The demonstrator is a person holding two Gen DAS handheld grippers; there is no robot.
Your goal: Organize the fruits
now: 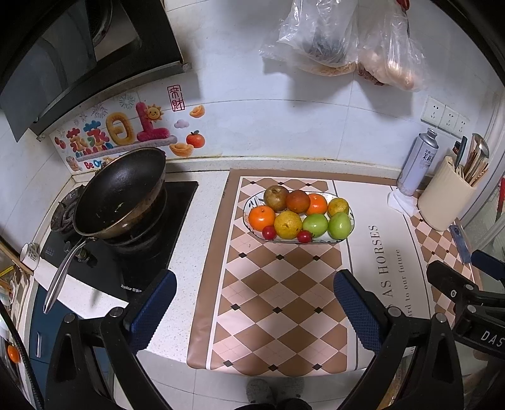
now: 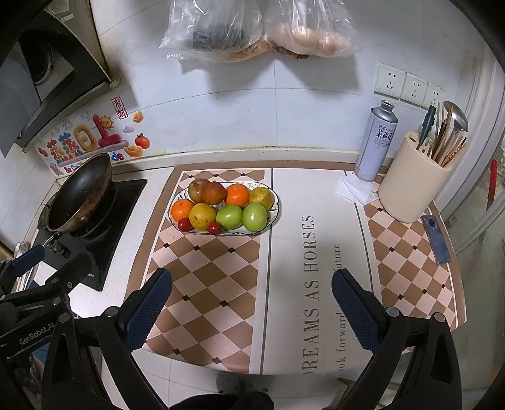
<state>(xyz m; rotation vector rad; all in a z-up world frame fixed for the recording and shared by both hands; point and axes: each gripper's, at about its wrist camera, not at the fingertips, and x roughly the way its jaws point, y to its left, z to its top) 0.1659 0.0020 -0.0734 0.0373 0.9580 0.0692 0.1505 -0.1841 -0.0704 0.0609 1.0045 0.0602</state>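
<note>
An oval white plate (image 1: 342,238) (image 2: 274,214) full of fruit stands on the checked mat at the back of the counter. It holds two oranges (image 1: 261,217) (image 2: 182,209), two green apples (image 1: 340,225) (image 2: 254,216), yellow-brown pears (image 1: 288,224) (image 2: 202,216), a dark red fruit (image 1: 298,202) (image 2: 213,193) and two cherry tomatoes (image 1: 304,236) (image 2: 214,228). My left gripper (image 1: 255,282) is open and empty, held above the mat's front part, well short of the plate. My right gripper (image 2: 252,280) is open and empty, also short of the plate, to its right.
A black wok (image 1: 121,192) (image 2: 82,195) sits on the gas hob at left. A spray can (image 2: 375,140), a cream utensil holder (image 2: 413,186) and a phone (image 2: 435,238) stand at the right. Plastic bags (image 2: 252,28) hang on the wall. The counter's front edge is just below the grippers.
</note>
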